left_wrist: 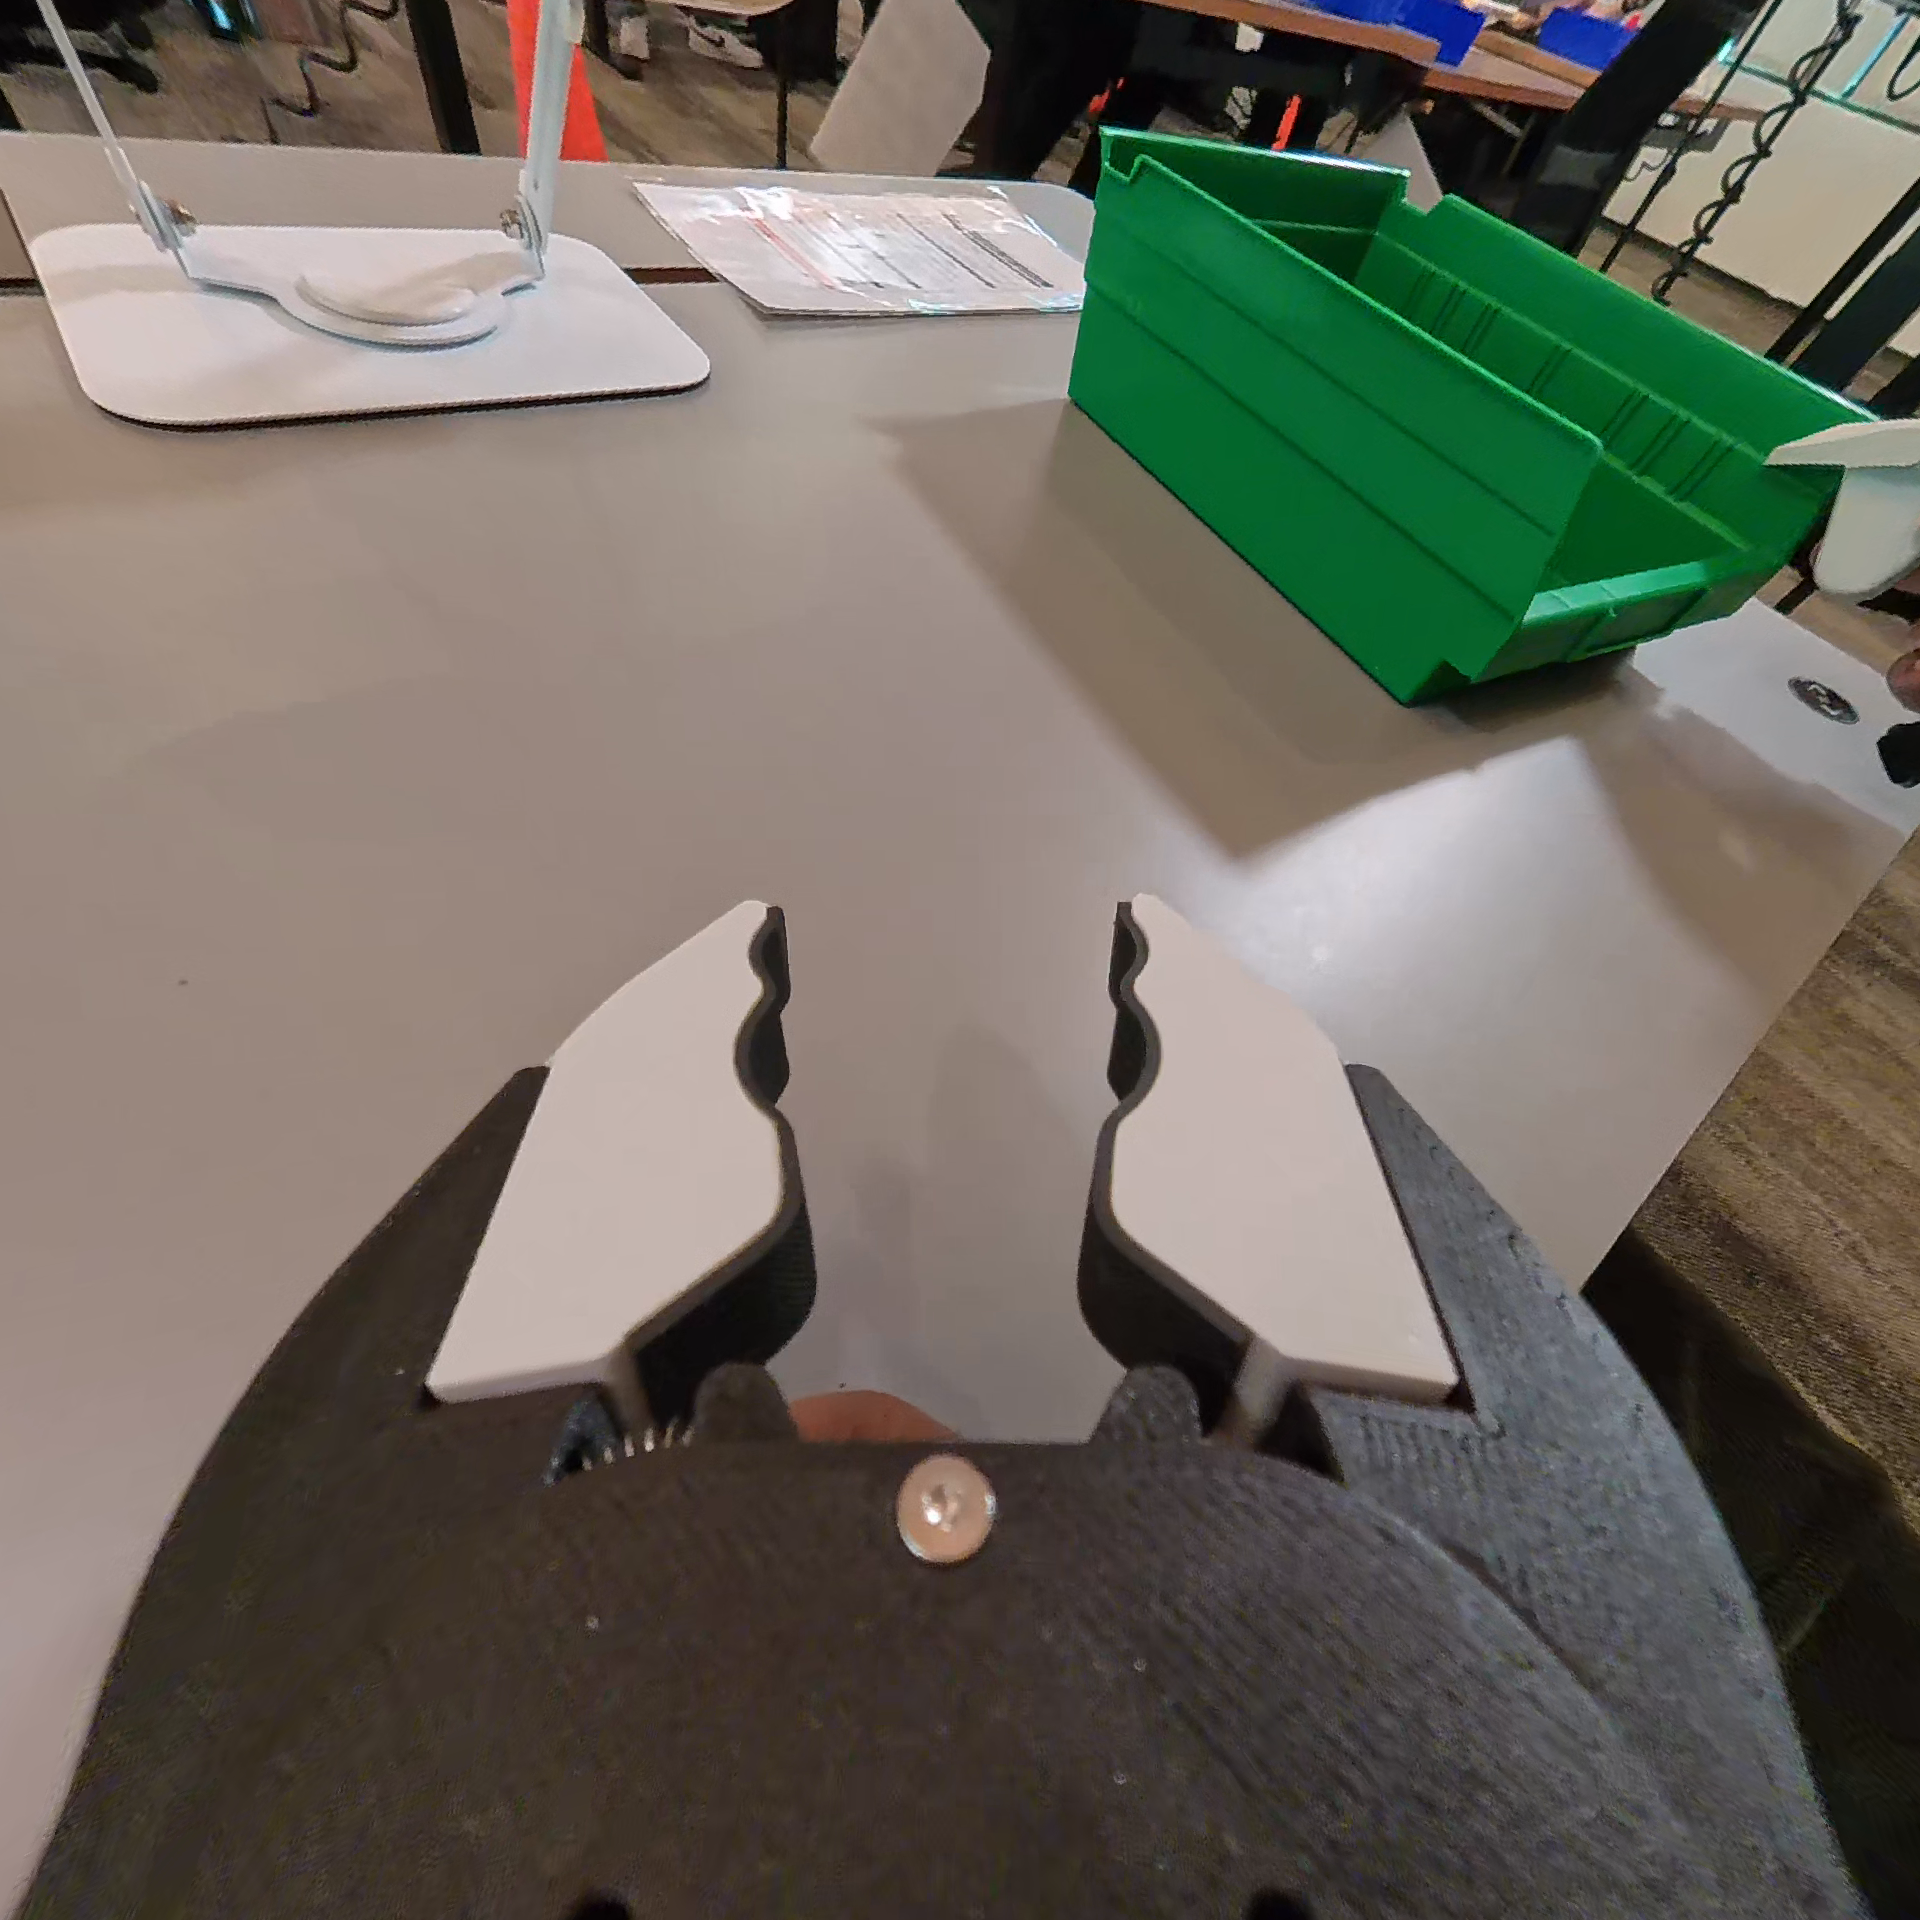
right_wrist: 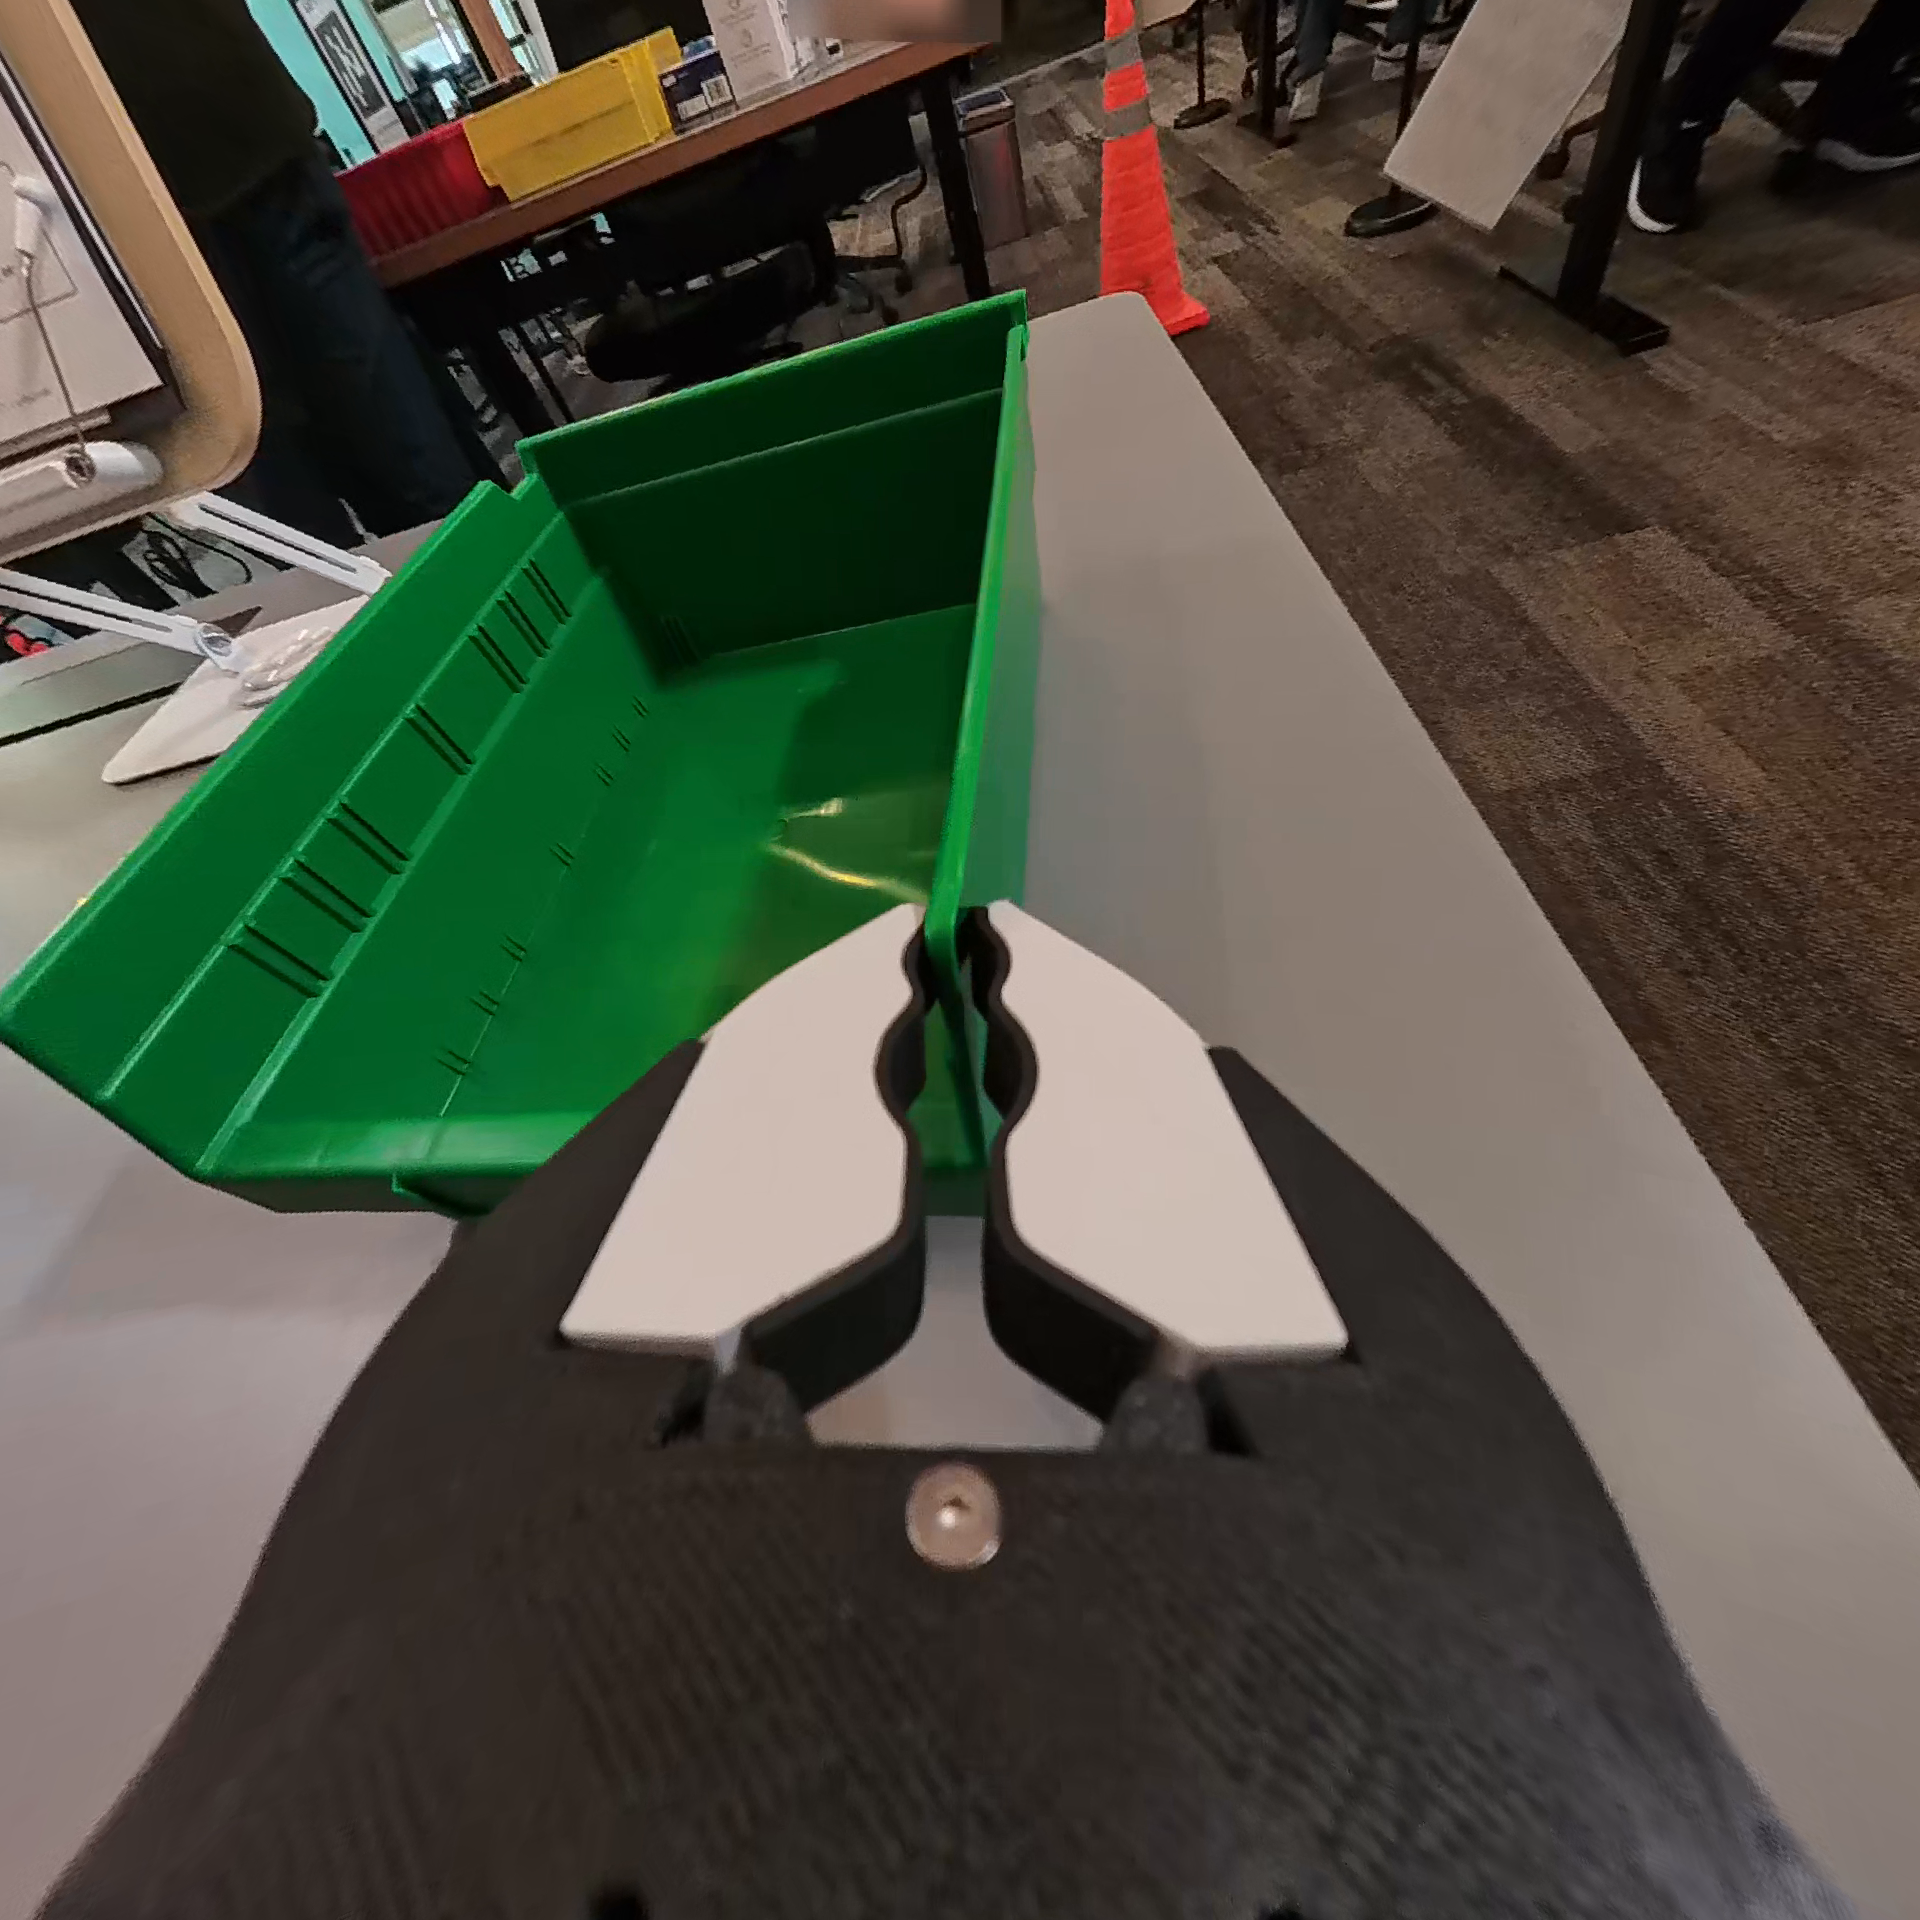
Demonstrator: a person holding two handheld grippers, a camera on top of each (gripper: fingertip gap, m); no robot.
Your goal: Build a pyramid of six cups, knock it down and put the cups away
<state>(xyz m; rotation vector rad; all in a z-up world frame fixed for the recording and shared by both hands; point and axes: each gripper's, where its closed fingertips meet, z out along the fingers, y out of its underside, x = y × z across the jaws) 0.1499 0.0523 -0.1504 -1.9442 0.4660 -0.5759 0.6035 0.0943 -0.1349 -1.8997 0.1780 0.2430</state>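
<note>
A long green plastic bin (right_wrist: 727,790) stands on the grey table (right_wrist: 1195,727) near its right edge; its inside shows nothing in it. My right gripper (right_wrist: 951,935) is shut on the bin's right side wall near the front corner, and the bin tilts with its front left lifted off the table. In the left wrist view the bin (left_wrist: 1340,416) sits at the far right, with the right gripper's white finger (left_wrist: 1860,499) at its near end. My left gripper (left_wrist: 951,914) is open and empty, hovering over bare table well short of the bin.
A white stand base (left_wrist: 395,322) with metal arms sits at the far left of the table. A laminated sheet (left_wrist: 862,244) lies at the back. The table's right edge (left_wrist: 1745,1039) drops to carpet. An orange cone (right_wrist: 1138,177) and other desks stand beyond.
</note>
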